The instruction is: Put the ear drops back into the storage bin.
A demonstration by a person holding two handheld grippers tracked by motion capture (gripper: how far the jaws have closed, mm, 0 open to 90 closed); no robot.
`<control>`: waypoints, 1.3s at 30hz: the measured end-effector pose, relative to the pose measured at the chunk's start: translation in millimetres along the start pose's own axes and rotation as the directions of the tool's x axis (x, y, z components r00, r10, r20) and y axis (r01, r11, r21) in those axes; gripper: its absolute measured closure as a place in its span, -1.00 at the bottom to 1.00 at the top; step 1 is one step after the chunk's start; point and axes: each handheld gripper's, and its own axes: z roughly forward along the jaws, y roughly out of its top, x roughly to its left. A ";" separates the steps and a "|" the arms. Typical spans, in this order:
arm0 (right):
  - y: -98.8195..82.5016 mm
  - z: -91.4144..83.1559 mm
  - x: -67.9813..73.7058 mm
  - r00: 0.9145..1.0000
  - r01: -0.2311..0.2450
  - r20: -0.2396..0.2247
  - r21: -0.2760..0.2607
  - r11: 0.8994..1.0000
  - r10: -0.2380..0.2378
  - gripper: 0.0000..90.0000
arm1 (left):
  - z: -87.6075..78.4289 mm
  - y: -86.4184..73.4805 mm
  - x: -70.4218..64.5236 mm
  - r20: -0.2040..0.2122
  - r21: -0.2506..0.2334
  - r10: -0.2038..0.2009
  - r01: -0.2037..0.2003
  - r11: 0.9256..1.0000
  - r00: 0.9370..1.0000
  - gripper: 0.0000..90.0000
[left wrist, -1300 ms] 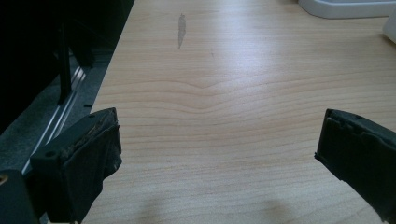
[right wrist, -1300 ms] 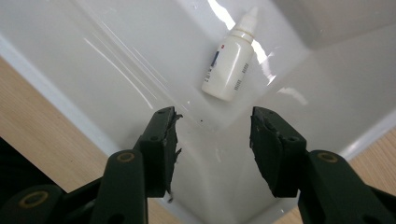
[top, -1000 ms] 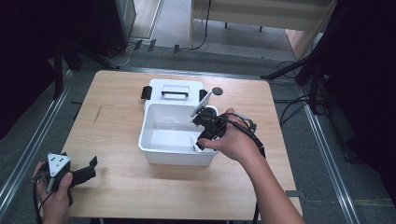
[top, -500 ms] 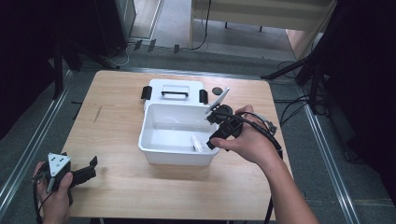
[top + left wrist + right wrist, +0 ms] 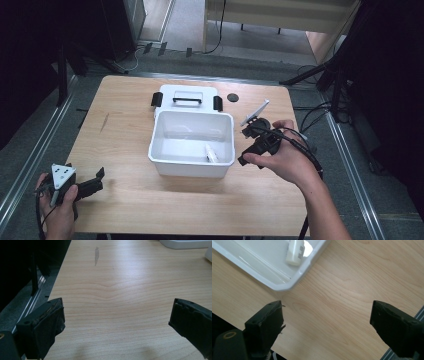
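A white open bin (image 5: 166, 160) stands mid-table, and a small white labelled item (image 5: 211, 153) lies inside near its right wall. My right gripper (image 5: 245, 146) hovers just right of the bin over bare wood. Its jaws have just been opening and hold nothing. In the right gripper view the gripper (image 5: 327, 308) is open above the table, with the bin's corner (image 5: 287, 285) and the white item (image 5: 295, 251) at upper left. My left gripper (image 5: 98, 180) rests at the table's near left corner, open and empty, and in its own view the left gripper (image 5: 117, 305) faces bare wood.
The bin's white lid (image 5: 186, 94) with a black handle lies right behind the bin. A small black disc (image 5: 232, 97) sits on the table to the lid's right. Metal floor rails run along both sides of the table.
My right gripper has come out of the bin and moved right, opening as it went. The white item stays in the bin. The left gripper has kept still.
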 end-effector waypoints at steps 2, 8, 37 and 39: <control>-5.6 2.0 -3.5 1.000 -0.016 0.006 0.009 1.000 0.016 -0.86 | 0.0 0.0 -0.1 0.000 0.000 -0.001 0.001 1.000 1.000 -0.99; -22.6 8.2 -15.6 0.998 -0.063 0.004 0.016 0.998 0.063 -0.93 | -0.3 0.0 0.1 0.000 0.002 0.005 -0.005 1.000 1.000 -0.99; -107.3 74.8 -57.1 0.962 -0.263 0.061 -0.032 0.964 0.265 -1.00 | -0.1 0.0 0.1 0.003 0.003 0.005 -0.006 1.000 1.000 -0.99; -114.1 83.5 -58.1 0.958 -0.277 0.066 -0.055 0.959 0.280 -1.00 | -0.2 0.0 -0.1 0.003 0.004 0.007 -0.007 1.000 1.000 -0.99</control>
